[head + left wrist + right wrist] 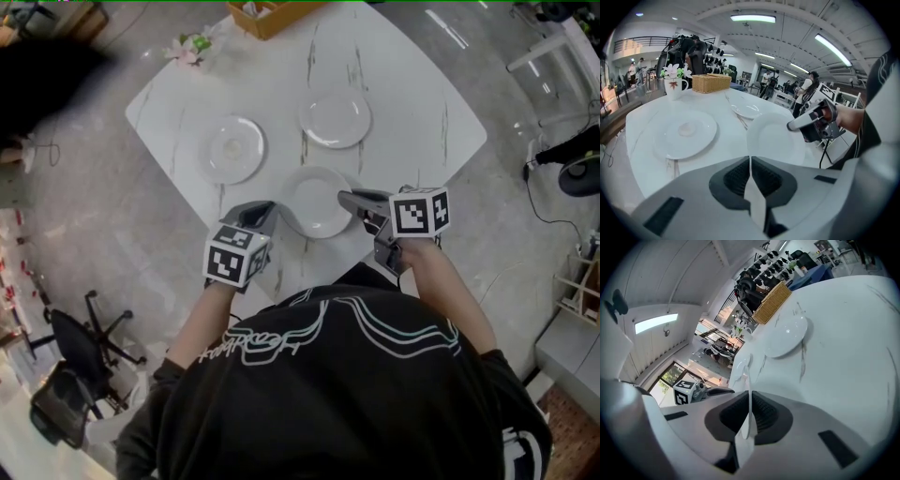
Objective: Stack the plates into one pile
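Note:
Three white plates are on the white marble table (412, 84). The nearest plate (317, 202) is gripped at both sides. My left gripper (272, 212) is shut on its left rim, and the rim runs between the pads (750, 161). My right gripper (345, 199) is shut on its right rim, so the plate shows edge-on between the jaws (749, 397). From the left gripper view the plate (776, 138) looks tilted, with the right gripper (806, 121) at its far side. A second plate (234, 148) lies to the left and a third plate (336, 119) lies farther back.
A wicker basket (272, 14) sits at the table's far edge, with a cup of flowers (192, 47) at the far left corner. A black office chair (80, 366) stands on the floor to the left. My body is close against the table's near corner.

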The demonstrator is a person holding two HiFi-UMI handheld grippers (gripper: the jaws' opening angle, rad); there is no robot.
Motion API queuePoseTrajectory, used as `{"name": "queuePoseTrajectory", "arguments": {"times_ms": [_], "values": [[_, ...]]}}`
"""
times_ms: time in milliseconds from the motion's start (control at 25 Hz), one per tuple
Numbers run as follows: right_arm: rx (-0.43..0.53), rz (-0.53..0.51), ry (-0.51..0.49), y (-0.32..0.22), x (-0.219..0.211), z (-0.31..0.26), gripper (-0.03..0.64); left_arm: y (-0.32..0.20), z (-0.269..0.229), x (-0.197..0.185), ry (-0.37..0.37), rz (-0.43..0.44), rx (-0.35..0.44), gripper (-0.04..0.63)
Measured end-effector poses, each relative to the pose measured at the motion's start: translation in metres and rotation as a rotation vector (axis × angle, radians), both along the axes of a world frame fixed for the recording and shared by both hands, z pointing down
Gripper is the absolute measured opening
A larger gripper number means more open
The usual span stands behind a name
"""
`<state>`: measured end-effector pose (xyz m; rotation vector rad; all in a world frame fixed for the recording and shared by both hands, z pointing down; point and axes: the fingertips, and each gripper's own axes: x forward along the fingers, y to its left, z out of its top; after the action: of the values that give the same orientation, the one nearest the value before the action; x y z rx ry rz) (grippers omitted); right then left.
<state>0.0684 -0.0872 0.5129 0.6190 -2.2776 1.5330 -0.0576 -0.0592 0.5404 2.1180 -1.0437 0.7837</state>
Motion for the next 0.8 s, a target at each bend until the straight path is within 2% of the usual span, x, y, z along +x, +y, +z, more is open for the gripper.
{"name": "queuePoseTrajectory", "arguments": {"times_ms": [360,800], "values": [[0.012,0.079,-0.032,-0.039,0.006,-0.014,0.04,-0.019,-0.023,-0.034,0.021,-0.151,0.072,0.032],[0.065,0.237,-0.048,-0.113,0.032,-0.029,0.04,-0.015,-0.031,-0.048,0.014,-0.208,0.07,0.032]]}}
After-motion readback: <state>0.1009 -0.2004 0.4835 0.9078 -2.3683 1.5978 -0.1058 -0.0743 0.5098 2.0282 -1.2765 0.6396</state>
